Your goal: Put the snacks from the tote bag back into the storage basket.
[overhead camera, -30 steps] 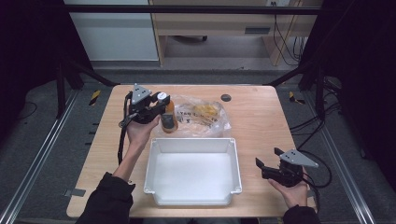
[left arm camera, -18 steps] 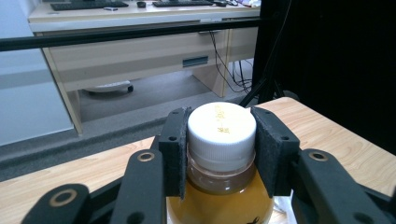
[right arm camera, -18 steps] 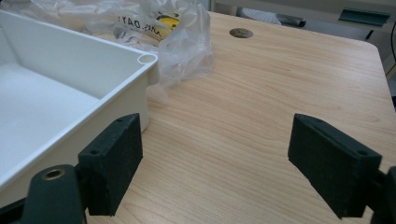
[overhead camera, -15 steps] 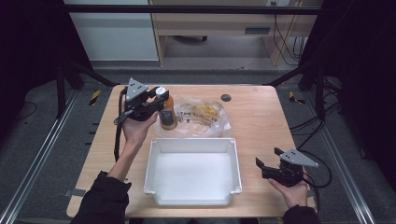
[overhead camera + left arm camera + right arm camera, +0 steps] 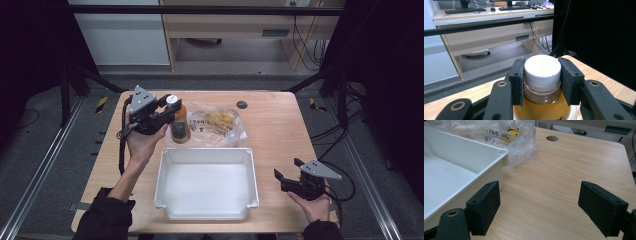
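Above wooden table [image 5: 280,125], bottle [image 5: 542,82] cap between left gripper [image 5: 541,75] fingers [image 5: 517,80].

Wooden table [image 5: 280,135] under white bin [image 5: 206,215], clear plastic bag [image 5: 220,125].

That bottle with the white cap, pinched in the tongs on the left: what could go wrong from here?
1. The left tongs grip the bottle only at its white cap and neck, so the heavy body could swing or slip out.
2. The plastic bag lies right beside the bottle and might snag or get dragged along.
3. On the way to the white tub, the bottle's base could clip the near rim if carried too low.
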Motion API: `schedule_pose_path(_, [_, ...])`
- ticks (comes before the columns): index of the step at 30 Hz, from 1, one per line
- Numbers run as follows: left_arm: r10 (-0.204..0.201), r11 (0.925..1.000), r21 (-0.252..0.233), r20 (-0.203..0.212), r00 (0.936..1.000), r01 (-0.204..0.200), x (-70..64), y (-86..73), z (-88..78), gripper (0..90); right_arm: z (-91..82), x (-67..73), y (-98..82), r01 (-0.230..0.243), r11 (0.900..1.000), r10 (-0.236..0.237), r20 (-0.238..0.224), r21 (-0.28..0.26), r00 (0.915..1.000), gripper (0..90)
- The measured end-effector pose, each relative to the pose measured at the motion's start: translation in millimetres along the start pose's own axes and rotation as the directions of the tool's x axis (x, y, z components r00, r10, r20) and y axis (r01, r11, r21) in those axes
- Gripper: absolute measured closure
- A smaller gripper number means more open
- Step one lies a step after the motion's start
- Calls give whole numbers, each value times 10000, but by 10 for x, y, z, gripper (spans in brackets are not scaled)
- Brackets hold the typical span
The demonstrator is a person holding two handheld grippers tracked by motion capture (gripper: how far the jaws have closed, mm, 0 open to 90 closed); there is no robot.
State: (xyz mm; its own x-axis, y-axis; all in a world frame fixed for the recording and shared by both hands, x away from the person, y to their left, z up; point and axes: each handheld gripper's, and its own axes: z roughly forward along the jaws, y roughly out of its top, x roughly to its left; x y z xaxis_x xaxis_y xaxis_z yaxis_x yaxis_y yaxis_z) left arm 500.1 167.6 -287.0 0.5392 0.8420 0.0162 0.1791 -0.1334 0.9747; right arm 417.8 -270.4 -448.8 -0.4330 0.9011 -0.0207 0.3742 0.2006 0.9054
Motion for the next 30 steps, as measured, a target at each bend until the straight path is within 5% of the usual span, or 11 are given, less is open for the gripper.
schedule_pose_path(30, [169,9997,192,572,9982,-181,-200,-476,-461,589,-7,13,-5,40,10000,-40,-1,14,10000,184])
